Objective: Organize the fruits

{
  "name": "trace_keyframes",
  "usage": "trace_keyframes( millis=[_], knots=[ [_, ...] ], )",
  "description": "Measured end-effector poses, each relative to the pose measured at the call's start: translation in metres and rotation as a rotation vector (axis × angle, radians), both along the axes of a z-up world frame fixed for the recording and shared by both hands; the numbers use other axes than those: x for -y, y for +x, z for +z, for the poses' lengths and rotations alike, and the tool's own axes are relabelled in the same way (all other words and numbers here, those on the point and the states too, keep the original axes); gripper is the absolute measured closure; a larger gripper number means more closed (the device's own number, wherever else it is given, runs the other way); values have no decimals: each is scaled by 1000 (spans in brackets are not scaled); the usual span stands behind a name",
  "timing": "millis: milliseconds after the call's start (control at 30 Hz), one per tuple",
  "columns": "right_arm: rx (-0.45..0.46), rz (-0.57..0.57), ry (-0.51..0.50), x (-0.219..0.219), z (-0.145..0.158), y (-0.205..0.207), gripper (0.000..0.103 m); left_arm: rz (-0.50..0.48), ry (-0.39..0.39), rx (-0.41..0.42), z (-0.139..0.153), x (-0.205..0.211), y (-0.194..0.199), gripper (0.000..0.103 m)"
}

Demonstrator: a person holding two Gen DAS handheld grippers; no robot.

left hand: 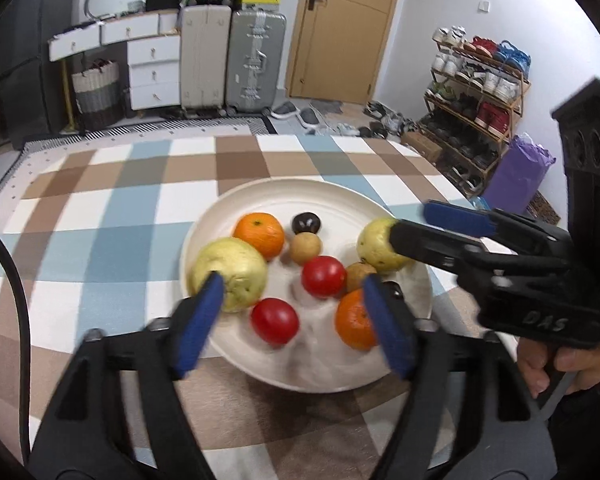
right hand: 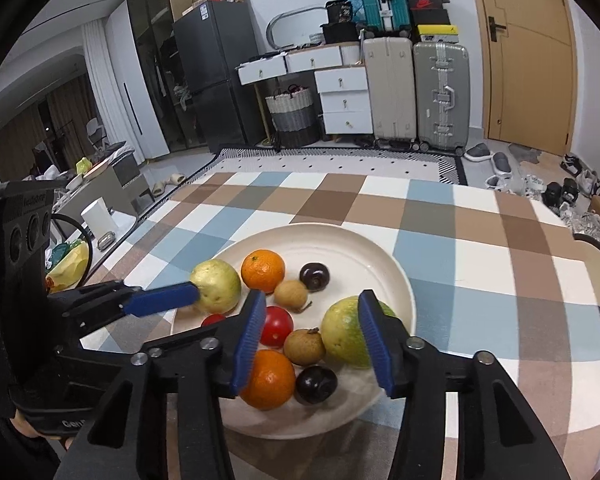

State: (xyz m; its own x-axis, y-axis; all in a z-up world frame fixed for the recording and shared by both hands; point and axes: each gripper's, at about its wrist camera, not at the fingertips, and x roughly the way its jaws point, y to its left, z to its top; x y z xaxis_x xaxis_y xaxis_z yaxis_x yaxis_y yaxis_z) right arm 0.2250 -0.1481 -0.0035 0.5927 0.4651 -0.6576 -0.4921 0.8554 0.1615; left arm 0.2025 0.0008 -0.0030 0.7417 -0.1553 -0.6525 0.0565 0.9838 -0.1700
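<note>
The fruit all sits on a wide white plate [right hand: 396, 276] in the middle of both frames, on a checked blue, brown and white bench [right hand: 480, 248]. The left hand-held gripper [left hand: 296, 316] hovers spread wide and holding nothing over the plate's near edge, one pad just beside a pale green guava [left hand: 230, 274] at centre left. The right hand-held gripper [right hand: 312, 336] is likewise spread apart and grips nothing, one pad close against a second green guava [right hand: 350, 332] at lower right of the plate. These guavas are probably the heaviest pieces, firm and round, so a hold across the widest middle suits them. The two oranges [right hand: 263, 270] look firm with a grippy skin. The red tomatoes [left hand: 323, 276] are smooth, likely soft and easily bruised, needing a light squeeze. The small brown longans [right hand: 304, 346] and dark plums [right hand: 315, 384] are light and apt to roll away. Everything lies packed close, several pieces touching, so reaching one may nudge its neighbours; each gripper also crowds the other's path.
</note>
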Motion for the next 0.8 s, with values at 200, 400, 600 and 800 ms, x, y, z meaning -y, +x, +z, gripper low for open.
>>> trace_keyframes(
  millis=[200,400,600,800],
  knots=[
    [21,-53,48,23,5,-15,9,28,-14,32,6,-9,-22,15],
    [62,-31,49,28,5,-40,0,45,16,109,14,-8,-50,1],
    [99,1,55,28,5,-62,0,48,13,140,15,-8,-71,1],
    [137,19,66,27,7,-79,0,67,2,184,16,-15,-90,1]
  ],
)
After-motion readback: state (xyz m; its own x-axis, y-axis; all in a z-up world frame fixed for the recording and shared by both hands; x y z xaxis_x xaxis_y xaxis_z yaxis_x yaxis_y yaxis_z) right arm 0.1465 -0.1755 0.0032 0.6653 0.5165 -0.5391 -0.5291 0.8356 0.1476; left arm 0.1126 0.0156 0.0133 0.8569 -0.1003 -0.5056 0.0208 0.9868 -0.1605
